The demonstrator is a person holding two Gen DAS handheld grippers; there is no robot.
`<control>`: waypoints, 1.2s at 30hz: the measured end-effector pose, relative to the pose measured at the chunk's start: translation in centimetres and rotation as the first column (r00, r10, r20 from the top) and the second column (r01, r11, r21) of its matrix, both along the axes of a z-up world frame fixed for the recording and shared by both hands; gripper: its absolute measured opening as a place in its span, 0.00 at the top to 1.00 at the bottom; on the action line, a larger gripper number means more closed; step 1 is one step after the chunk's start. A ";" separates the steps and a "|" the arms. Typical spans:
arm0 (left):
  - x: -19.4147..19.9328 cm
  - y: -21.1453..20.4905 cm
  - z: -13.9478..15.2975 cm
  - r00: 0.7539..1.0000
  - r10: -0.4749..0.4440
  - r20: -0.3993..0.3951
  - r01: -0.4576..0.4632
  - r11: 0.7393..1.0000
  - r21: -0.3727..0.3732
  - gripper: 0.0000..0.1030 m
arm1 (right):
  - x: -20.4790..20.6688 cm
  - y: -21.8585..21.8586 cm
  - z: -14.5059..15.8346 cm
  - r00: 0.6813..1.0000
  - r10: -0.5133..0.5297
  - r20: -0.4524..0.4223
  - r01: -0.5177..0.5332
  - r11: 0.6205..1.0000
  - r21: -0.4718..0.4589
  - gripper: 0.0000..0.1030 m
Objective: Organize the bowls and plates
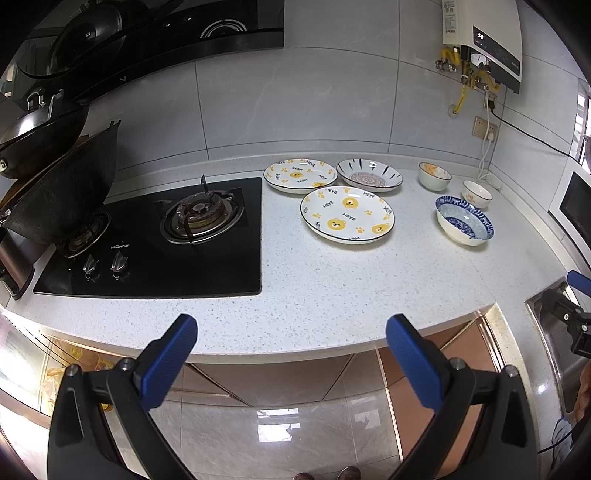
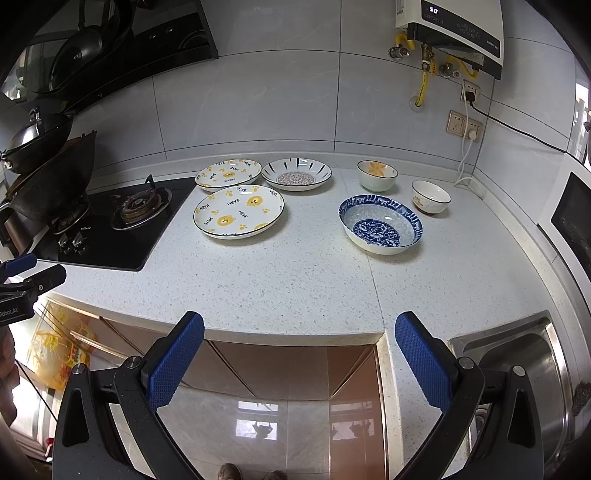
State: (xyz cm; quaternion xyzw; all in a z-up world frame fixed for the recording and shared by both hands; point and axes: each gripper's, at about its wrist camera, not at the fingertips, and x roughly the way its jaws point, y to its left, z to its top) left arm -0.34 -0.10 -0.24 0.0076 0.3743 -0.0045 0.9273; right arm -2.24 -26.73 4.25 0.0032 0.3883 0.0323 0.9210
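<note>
On the speckled white counter [image 1: 314, 280] lie three plates: a large bear plate [image 1: 347, 215] [image 2: 238, 211] in front, a second bear plate [image 1: 300, 175] [image 2: 228, 174] behind it, and a patterned plate [image 1: 370, 175] [image 2: 296, 174] to its right. Further right stand a blue bowl [image 1: 464, 220] [image 2: 380, 223], a flower bowl [image 1: 434, 175] [image 2: 377, 175] and a small white bowl [image 1: 476, 193] [image 2: 430, 196]. My left gripper [image 1: 291, 325] and right gripper [image 2: 301, 325] are both open and empty, held at the counter's front edge, well short of the dishes.
A black gas hob [image 1: 159, 240] [image 2: 110, 229] with a wok [image 1: 62, 188] fills the left of the counter. A steel sink [image 2: 517, 369] lies at the right. A microwave [image 2: 572, 218] stands far right. A water heater [image 2: 454, 29] and sockets hang on the tiled wall.
</note>
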 end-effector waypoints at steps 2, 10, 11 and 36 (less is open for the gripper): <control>0.0 0.0 0.0 1.000 0.001 -0.001 -0.001 1.000 -0.002 0.00 | 0.1 -0.1 0.0 1.000 0.000 0.000 0.000 1.000 -0.001 0.01; 0.0 -0.9 -0.2 1.000 0.003 -0.004 -0.003 1.000 0.004 0.00 | 0.0 -0.5 0.0 1.000 0.001 0.001 -0.001 1.000 0.001 0.01; 0.0 -0.9 -0.2 1.000 0.003 -0.005 -0.003 1.000 0.004 0.00 | 0.2 -0.6 0.0 1.000 0.003 0.001 -0.003 1.000 0.001 0.01; 0.2 -1.7 0.2 1.000 0.001 -0.008 -0.001 1.000 0.001 0.00 | 0.1 -1.8 0.2 1.000 0.002 0.005 -0.002 1.000 0.003 0.01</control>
